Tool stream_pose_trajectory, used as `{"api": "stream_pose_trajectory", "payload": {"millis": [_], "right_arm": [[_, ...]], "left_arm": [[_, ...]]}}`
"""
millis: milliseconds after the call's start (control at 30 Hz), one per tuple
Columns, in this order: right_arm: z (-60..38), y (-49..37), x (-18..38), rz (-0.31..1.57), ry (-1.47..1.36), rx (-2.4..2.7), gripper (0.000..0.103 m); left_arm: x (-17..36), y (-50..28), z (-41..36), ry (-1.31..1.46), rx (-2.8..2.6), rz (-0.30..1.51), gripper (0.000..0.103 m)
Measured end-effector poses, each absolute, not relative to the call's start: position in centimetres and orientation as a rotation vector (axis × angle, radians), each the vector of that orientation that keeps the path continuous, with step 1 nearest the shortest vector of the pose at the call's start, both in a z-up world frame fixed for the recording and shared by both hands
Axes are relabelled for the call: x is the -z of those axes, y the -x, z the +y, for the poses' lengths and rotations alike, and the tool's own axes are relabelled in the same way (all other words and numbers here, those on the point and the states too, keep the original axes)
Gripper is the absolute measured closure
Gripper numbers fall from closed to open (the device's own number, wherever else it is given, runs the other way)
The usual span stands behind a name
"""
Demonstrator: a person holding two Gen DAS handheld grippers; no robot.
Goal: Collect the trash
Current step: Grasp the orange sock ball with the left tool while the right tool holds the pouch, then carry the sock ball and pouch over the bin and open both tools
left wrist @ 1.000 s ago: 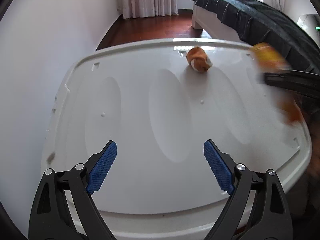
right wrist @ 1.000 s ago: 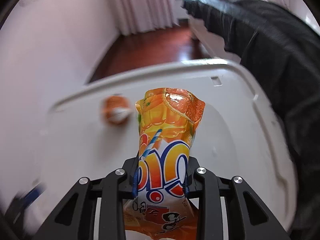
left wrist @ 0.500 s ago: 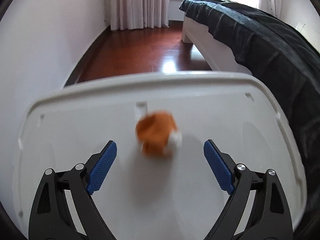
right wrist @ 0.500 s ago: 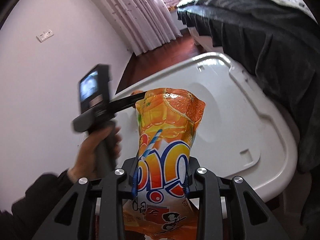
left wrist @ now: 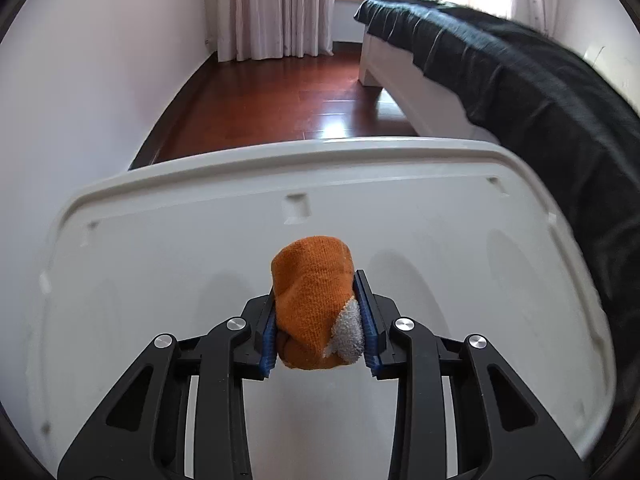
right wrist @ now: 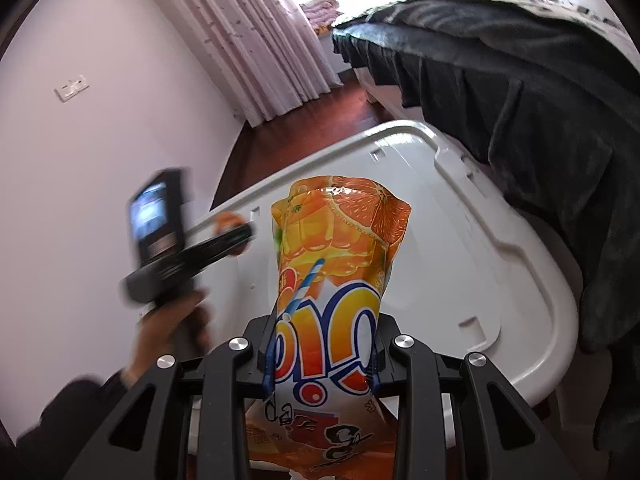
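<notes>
Clamped in the left gripper [left wrist: 319, 326], between the blue pads [left wrist: 367, 330]: a balled-up orange cloth [left wrist: 314, 306] with a grey-white patch, held just over the white plastic lid [left wrist: 160, 264]. Pinched shut in the right gripper [right wrist: 320, 354]: an orange juice pouch [right wrist: 334, 280], upright, nearer than that same lid [right wrist: 480, 280]. Farther off, wooden floor [left wrist: 280, 108], dark-covered bed [left wrist: 520, 92], curtains [left wrist: 276, 8].

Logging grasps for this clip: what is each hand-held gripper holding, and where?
Left hand-held gripper: orange cloth wad, pinched across its sides. Right hand-held gripper: orange juice pouch, clamped around its lower-middle.
</notes>
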State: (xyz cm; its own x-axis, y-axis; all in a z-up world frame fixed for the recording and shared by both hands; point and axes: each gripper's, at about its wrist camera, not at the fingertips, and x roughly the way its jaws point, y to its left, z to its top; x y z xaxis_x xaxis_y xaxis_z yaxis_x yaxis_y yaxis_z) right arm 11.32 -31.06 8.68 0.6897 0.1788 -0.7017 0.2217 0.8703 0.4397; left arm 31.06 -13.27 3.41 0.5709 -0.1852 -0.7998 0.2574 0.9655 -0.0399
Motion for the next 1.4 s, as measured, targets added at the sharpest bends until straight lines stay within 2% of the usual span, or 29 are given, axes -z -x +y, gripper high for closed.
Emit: {"api": "stream_pose_trajectory", "payload": {"millis": [200, 333, 700, 933, 1233, 1400], "right_arm": [[-30.0, -11.4, -7.7, 0.847, -0.531, 0.03, 0.071], [-27.9, -10.4, -6.7, 0.89, -0.531, -0.023, 0.071], [-20.0, 1.9, -3.5, 0.983, -0.317, -0.126, 0.071], [-18.4, 5.4, 0.4, 1.1, -0.282, -0.109, 0.07], [-17.9, 4.1, 6.5, 1.271, -0.304, -0.08, 0.07], [-17.4, 3.5, 7.3, 1.291, -0.304, -0.075, 0.069]], "left_arm": [[-6.8, -20.6, -7.3, -0.069, 0.218, 0.958, 0.071], [-7.3, -13.5, -4.0, -0.05, 0.185, 0.986, 0.071], [-0.1, 0.8, -0.7, -0.003, 0.147, 1.11, 0.071], [3.3, 2.8, -1.3, -0.052, 0.168, 1.179, 0.07], [6.8, 1.5, -2.8, -0.124, 0.166, 1.237, 0.07], [7.4, 0.8, -2.7, -0.117, 0.16, 1.256, 0.068]]}}
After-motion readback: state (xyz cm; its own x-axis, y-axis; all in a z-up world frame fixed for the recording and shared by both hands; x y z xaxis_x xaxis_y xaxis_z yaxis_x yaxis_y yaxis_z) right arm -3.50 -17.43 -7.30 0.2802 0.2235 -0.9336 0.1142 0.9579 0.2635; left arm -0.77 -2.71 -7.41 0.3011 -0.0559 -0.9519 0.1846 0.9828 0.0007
